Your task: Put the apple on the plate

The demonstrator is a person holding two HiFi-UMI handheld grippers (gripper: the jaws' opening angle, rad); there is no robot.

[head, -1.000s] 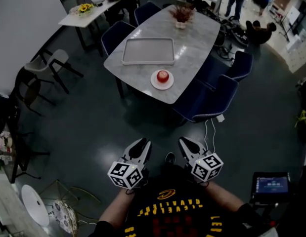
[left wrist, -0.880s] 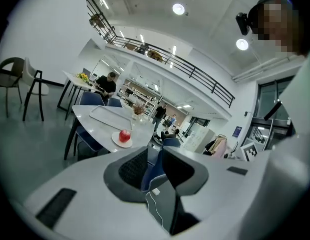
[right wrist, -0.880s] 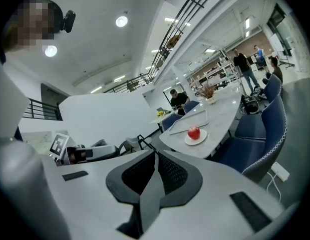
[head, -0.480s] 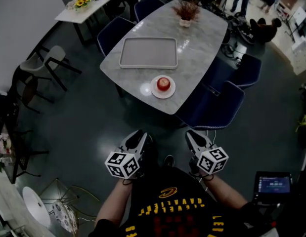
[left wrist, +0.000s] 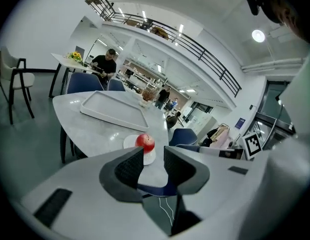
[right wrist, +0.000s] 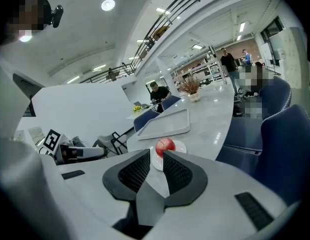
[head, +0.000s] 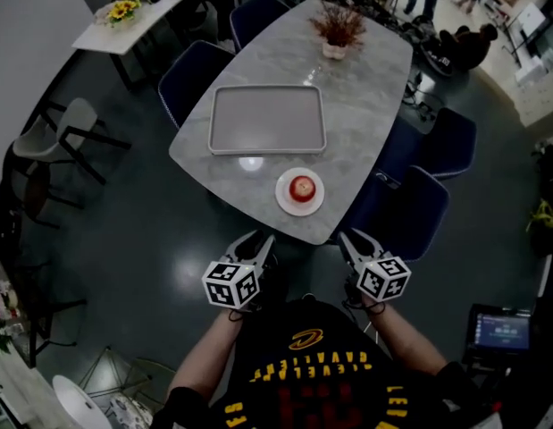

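A red apple rests on a small white plate near the front edge of the grey marble table. My left gripper and right gripper are held side by side just short of that edge, apart from the plate. Both stand open by a narrow gap with nothing between the pads. In the left gripper view the apple and plate show just beyond the left gripper. In the right gripper view the apple sits past the right gripper.
A rectangular grey tray lies behind the plate. A potted plant stands at the far end. Blue chairs flank the table on the right, another on the left. People are at the back of the room.
The table, plate and apple have drawn nearer to me over the last second. Both grippers have come up to the table's front edge, still empty.
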